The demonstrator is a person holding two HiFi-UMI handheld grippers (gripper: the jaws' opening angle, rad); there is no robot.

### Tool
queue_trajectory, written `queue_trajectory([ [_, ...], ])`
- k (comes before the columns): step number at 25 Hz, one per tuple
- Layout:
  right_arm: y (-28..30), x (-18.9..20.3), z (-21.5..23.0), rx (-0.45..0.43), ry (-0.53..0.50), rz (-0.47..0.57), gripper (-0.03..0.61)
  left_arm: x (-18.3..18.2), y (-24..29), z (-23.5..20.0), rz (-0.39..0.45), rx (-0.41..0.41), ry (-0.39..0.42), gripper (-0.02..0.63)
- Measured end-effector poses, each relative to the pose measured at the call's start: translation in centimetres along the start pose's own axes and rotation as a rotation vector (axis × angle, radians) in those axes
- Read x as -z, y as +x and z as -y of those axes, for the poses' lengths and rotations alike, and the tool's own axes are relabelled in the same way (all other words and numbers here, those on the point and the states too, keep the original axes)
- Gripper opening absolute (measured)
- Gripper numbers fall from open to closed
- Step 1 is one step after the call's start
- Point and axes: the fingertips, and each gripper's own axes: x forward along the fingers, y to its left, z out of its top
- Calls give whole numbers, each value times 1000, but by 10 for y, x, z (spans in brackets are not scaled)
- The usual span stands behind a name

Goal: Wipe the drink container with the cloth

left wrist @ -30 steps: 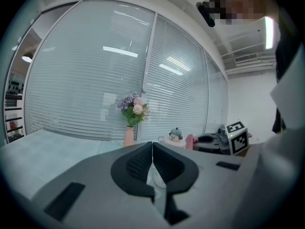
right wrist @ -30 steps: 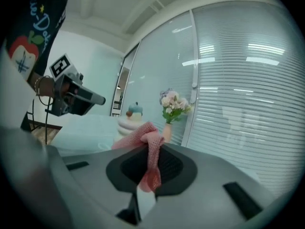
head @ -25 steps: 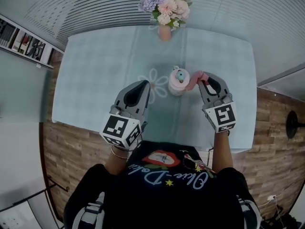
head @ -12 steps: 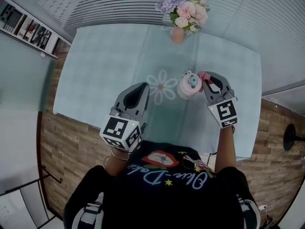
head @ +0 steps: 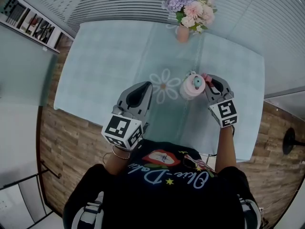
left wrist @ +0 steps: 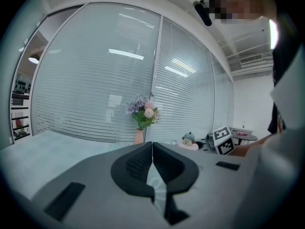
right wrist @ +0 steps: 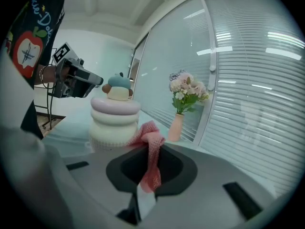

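Observation:
The drink container [head: 192,86] is a squat, ribbed cream-and-pink bottle with a small teal-capped figure on its lid; it stands upright on the pale green table [head: 109,61]. In the right gripper view the container [right wrist: 114,123] is close ahead on the left. My right gripper [head: 209,83] is shut on a pink mesh cloth [right wrist: 149,151], whose free end touches the container's right side. My left gripper [head: 142,90] hangs over the table to the container's left, apart from it, its jaws shut with nothing between them [left wrist: 152,149].
A pink vase of flowers [head: 187,13] stands at the table's far edge, behind the container. A white flower print [head: 162,86] marks the tablecloth between the grippers. Window blinds run behind the table, and a wall shelf [head: 28,25] sits at the left over wooden floor.
My right gripper with the cloth has closed in on the container until the cloth touches its side. The left gripper has stayed about where it was.

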Motion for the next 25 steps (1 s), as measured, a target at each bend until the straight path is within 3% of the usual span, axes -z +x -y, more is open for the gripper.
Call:
queue_trajectory([
  [25,23,53,-11,-40,1,-173,28,4,33,10,-30,71,-2,5],
])
